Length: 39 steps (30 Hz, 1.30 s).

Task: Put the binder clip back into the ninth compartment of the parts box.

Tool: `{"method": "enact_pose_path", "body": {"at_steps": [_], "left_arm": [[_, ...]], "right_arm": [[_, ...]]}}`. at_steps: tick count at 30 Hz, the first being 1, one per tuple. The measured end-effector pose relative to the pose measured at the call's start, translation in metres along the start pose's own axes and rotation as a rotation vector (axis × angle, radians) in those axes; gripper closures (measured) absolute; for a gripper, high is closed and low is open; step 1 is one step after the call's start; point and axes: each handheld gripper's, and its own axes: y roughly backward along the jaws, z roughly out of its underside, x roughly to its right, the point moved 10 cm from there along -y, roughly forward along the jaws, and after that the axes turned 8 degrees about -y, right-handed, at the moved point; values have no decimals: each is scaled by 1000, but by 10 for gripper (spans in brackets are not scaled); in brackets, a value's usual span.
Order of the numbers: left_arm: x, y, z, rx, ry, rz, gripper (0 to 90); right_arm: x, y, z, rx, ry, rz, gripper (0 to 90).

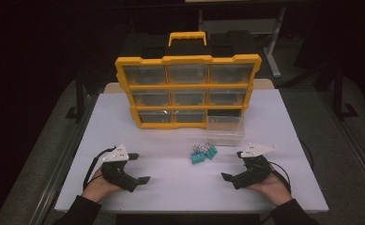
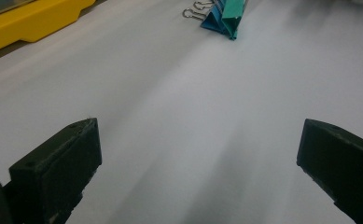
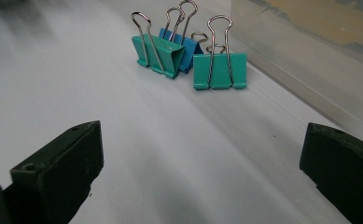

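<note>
Clips (image 3: 193, 56) sit in a small cluster in the upper middle of the right gripper view: two teal binder clips with silver wire handles, and a blue one tucked between and behind them. The nearer teal clip (image 3: 219, 71) stands with its handles up, facing the camera; the other teal clip (image 3: 158, 55) is turned at an angle, to its left. In the high view the cluster lies just right of centre on the white table (image 1: 171, 187), between the two grippers and just in front of a clear plastic drawer (image 1: 225, 129).

That drawer rests on the table below the lower right corner of a yellow organizer (image 1: 188, 89), whose bottom right slot stands open and dark. The organizer has three rows of three compartments; the other eight hold clear drawers, and what lies inside them is too blurred to tell. The pulled-out drawer looks empty.

The left gripper (image 1: 140, 168), in the lower left of the high view, has its jaws spread wide with nothing between them. The right gripper (image 1: 231, 165), in the lower right, is likewise wide apart and holds nothing, its jaws pointing toward the clips. Both are well apart from the cluster.
</note>
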Motion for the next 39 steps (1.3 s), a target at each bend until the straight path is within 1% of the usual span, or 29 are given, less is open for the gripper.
{"method": "enact_pose_path", "body": {"at_steps": [5, 8, 10, 17, 19, 21, 25, 28, 33, 39], "left_arm": [[0, 1, -1, 7, 1, 11, 11], [1, 0, -3, 11, 3, 18, 11], [1, 0, -3, 12, 2, 19, 10], [0, -2, -7, 14, 4, 20, 0], [1, -4, -7, 14, 8, 25, 0], [1, -4, -8, 8, 6, 27, 0], [1, -5, -11, 16, 8, 27, 0], [1, -6, -10, 7, 6, 29, 0], [1, -10, -13, 11, 6, 36, 0], [1, -10, -17, 21, 6, 45, 0]], "right_arm": [[-1, 1, -2, 13, -5, -10, 0], [-1, 1, -3, 16, 0, -15, 0], [-2, 1, -4, 16, 10, -22, 0], [0, 0, -2, 3, 20, -23, 0], [0, 0, -4, 8, 23, -28, 0], [0, 0, -4, 10, 20, -30, 0], [0, -1, -4, 7, 20, -36, 0], [-1, -1, -5, 12, 18, -42, 0], [-2, 0, -4, 10, 20, -46, 0], [-3, 1, -5, 18, 16, -55, 0]]}}
